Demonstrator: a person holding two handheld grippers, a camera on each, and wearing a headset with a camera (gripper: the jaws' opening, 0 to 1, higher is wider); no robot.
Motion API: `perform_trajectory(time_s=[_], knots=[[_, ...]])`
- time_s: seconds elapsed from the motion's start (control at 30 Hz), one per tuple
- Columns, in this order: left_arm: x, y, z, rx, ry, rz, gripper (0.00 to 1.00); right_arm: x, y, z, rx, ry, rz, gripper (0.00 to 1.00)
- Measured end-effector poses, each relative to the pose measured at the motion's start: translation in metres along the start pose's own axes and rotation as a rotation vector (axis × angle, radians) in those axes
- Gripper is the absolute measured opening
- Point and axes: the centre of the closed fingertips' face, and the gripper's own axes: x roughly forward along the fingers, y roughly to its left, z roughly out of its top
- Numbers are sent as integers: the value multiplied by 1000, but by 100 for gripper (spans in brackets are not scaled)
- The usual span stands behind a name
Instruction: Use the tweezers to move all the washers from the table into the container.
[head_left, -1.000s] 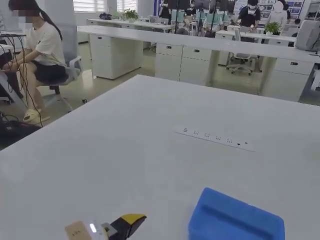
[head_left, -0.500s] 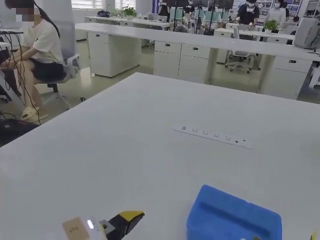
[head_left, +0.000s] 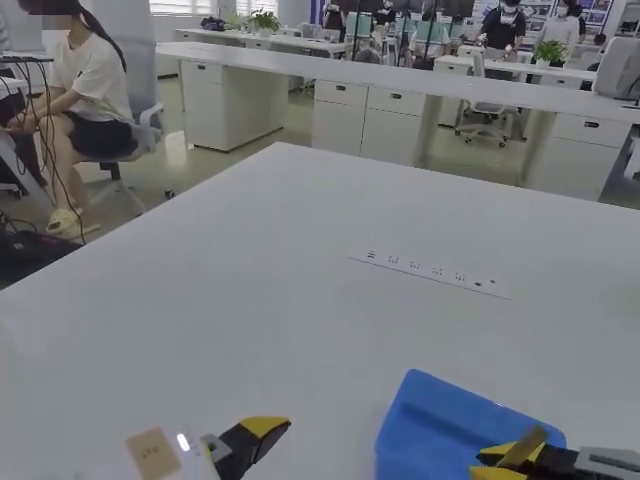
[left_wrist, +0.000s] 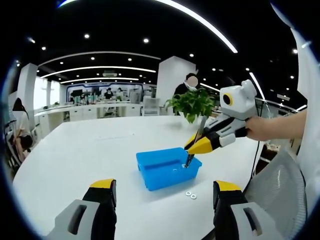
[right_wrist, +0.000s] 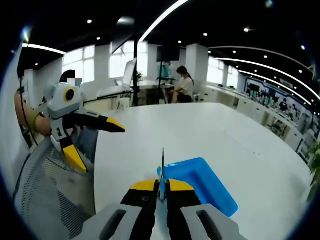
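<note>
A blue open container (left_wrist: 167, 167) stands on the white table (left_wrist: 75, 155). Two small washers (left_wrist: 190, 194) lie on the table just in front of the container's near corner. My right gripper (left_wrist: 200, 145) is shut on thin metal tweezers (left_wrist: 195, 145), whose tips reach down inside the container. In the right gripper view the tweezers (right_wrist: 162, 167) stick out between the closed jaws of my right gripper (right_wrist: 161, 186), beside the container (right_wrist: 202, 185). My left gripper (left_wrist: 165, 187) stands open and holds nothing, well short of the container. The head view has the container (head_left: 450, 425) at the bottom right.
A flat power strip (head_left: 428, 273) lies in the table (head_left: 250, 300) beyond the container. A grey mesh chair (right_wrist: 55, 190) stands near the table's edge. Other desks and seated people are in the background, with a potted plant (left_wrist: 192, 104) behind the table.
My right gripper with the tweezers has come into the head view at the bottom right, over the blue container. The left gripper has stayed put.
</note>
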Motion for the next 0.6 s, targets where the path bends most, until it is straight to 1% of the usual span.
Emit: perform_trajectory(time_s=[0.1,0.23,0.33,0.37,0.43,0.6], knots=[[0,0,0,0,-1,2,80,1,-4,3,10,-8,-1,3],[0,0,1,1,-3,3,80,3,-13,6,42,-21,-2,3],[-1,1,1,0,-3,4,80,6,-22,7,95,-35,-9,3],[-1,0,1,-1,-3,3,80,7,-26,8,131,-49,-15,3],[-1,0,1,-2,-3,3,80,8,-34,7,183,-57,-26,3],[-1,1,1,-2,-5,5,80,13,-49,4,249,-63,-52,3]])
